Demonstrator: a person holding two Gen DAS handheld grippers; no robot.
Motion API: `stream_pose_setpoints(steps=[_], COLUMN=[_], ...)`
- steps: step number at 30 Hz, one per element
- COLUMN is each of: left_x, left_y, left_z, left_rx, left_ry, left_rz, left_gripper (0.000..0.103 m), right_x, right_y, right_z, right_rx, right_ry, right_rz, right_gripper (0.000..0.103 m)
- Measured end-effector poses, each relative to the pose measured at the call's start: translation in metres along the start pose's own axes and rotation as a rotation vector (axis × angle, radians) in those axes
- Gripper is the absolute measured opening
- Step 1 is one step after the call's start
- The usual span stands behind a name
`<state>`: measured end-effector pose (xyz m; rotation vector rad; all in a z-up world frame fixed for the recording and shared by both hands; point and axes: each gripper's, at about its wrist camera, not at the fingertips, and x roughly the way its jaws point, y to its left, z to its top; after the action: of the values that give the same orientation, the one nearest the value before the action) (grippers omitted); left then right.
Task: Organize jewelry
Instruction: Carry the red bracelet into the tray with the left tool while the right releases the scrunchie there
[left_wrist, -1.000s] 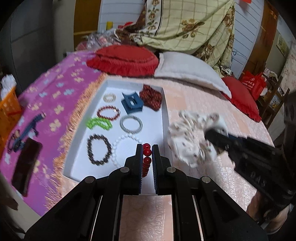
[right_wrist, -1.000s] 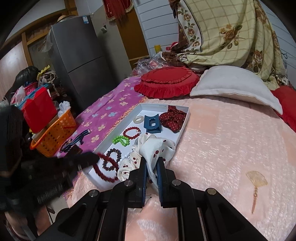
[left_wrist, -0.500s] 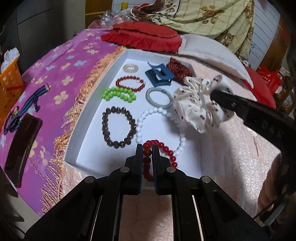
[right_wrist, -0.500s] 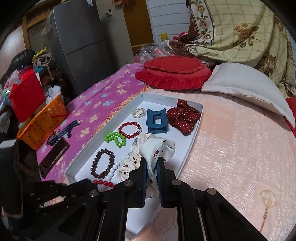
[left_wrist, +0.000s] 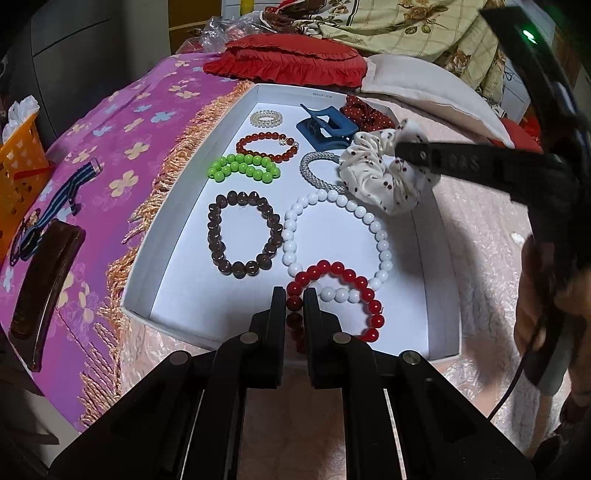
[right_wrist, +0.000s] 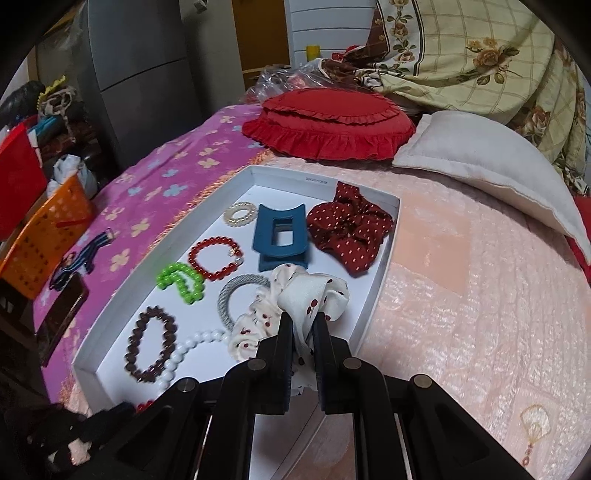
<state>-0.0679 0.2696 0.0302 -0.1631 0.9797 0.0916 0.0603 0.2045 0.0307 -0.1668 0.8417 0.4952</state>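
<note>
The left gripper (left_wrist: 294, 295) pinches the red bead bracelet (left_wrist: 345, 291) at the white tray's (left_wrist: 439, 280) six o'clock end, overlapping the white bead bracelet (left_wrist: 369, 221). At two o'clock, the right gripper (right_wrist: 303, 321) clamps the cream scrunchie (right_wrist: 295, 295). Placing is under way; both likely need free spots before release.

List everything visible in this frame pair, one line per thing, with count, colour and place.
tray: 1, white, on the bed
bead bracelets: 4, brown, white, green, dark red, in tray
red bracelet: 1, in left gripper
silver bangle: 1, mid tray
pearl coil: 1, far end
hair claw: 1, blue
dotted scrunchie: 1, red
cherry scrunchie: 1, cream, in right gripper
left gripper: shut
right gripper: shut
</note>
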Motion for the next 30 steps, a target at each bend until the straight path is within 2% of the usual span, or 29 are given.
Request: stream_pose_setpoints(steps=[8,18,20,21,22,23,25,27,30], left_x=[0.010,0.011,0.009,0.008,0.007,0.006,0.002,-0.003,-0.011], left_y=[-0.001,-0.001,-0.002,-0.003,-0.003,-0.004,-0.007,-0.009,-0.011], left_z=[0.001,0.003,0.004,0.004,0.004,0.005,0.004,0.004,0.004], left_rx=[0.010,0.016,0.021,0.022,0.024,0.026,0.032,0.038,0.043], left_ry=[-0.001,-0.017,-0.025,-0.026,-0.027,-0.029,-0.037,-0.055,-0.071], left_rz=[0.022,0.038,0.046,0.046,0.044,0.044,0.053,0.067,0.073], left_gripper=[0.008,0.008,0.009,0.009,0.010,0.011,0.022,0.030,0.031], right_x=[0.021,0.039,0.037,0.036,0.033,0.029,0.019,0.010,-0.004], right_y=[-0.001,-0.010,-0.012,-0.013,-0.013,-0.013,-0.011,-0.010,-0.008], right_z=[0.013,0.011,0.011,0.011,0.012,0.012,0.012,0.013,0.012], right_rx=[-0.019,0.001,0.014,0.021,0.028,0.032,0.032,0.033,0.037], right_ry=[0.019,0.051,0.048,0.044,0.034,0.019,-0.016,-0.032,-0.052], right_rz=[-0.042,-0.055,-0.049,-0.046,-0.041,-0.041,-0.048,-0.040,-0.024], right_gripper=[0.009,0.010,0.015,0.025,0.040,0.048,0.062,0.063,0.063])
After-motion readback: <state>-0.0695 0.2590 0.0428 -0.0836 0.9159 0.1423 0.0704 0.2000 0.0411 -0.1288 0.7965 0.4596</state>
